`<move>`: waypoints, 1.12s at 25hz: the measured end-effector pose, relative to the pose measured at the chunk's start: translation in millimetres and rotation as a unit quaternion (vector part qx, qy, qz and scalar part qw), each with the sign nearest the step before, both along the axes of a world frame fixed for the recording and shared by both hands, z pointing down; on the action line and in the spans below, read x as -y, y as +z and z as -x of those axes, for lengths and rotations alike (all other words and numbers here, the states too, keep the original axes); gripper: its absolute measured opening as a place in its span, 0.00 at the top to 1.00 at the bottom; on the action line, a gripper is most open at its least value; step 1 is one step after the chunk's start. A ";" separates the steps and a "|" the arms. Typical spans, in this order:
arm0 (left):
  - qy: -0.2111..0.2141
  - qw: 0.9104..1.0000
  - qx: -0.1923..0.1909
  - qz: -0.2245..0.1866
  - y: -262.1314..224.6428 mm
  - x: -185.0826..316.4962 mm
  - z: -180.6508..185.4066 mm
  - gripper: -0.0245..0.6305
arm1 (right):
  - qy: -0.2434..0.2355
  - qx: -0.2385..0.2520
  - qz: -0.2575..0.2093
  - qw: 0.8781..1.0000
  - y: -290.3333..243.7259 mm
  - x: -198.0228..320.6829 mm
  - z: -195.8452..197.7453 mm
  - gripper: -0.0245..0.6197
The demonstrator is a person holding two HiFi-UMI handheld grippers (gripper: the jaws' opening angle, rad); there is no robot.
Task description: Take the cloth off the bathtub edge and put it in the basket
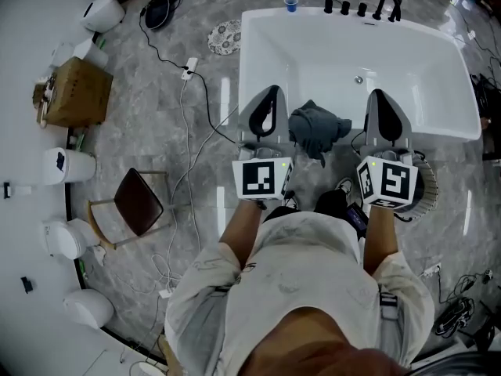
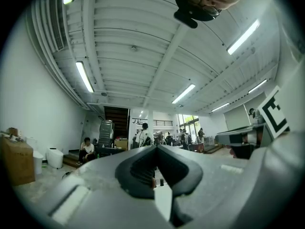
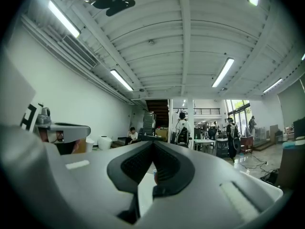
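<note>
Cloth (image 1: pixel 317 130): dark, bunched in a heap on the near rim of the bathtub (image 1: pixel 244 69), one tail seeming to hang down the outer side; between the two tools in the head view, touching neither.
Left tool (image 2: pixel 156 148): closed, jaw tips meeting, nothing between them; held out just left of the cloth, aimed across the room rather than down at the heap.
Right tool (image 3: pixel 152 143): closed and empty likewise; just right of the cloth.
Basket (image 1: pixel 425 185): on the floor by the tub's outer side, to the right, mostly hidden beneath the right tool and its marker cube.
Step in hand: probably the approach; grasp not yet begun.
Risk, closed jaws: pushing in without opening first likely to shove the heap over the rim into the tub, out of easy reach.
Risk, thin pinch: catching only a top fold could let the rest unfurl, drag on the rim and slip free.
Risk, blind drop: with the basket largely covered, release could land on its rim or on the floor beside it.
Risk, footing: cables (image 1: pixel 185 131) trailing over the floor to the left, a snag hazard if stepping that way.
</note>
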State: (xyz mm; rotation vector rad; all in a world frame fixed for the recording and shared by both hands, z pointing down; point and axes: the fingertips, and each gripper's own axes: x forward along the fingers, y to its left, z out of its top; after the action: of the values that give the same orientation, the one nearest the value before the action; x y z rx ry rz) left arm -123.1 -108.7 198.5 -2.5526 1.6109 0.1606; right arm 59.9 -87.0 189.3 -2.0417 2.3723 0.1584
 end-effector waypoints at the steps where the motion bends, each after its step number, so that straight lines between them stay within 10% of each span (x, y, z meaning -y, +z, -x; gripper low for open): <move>1: -0.001 1.000 -0.002 0.003 2.6 1.7 -0.9 0.96 | 0.000 0.001 0.005 1.000 5.0 2.8 -0.3 0.96; 28: -0.022 0.997 0.010 0.070 184.6 49.7 1.8 0.96 | -0.042 -0.018 0.199 0.979 281.5 75.5 42.4 0.96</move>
State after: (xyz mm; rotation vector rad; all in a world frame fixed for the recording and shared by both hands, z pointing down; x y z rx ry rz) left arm -124.9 -158.4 383.1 -2.6069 1.7277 0.0183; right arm 17.5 -162.6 470.8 -2.0902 2.6848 -0.3088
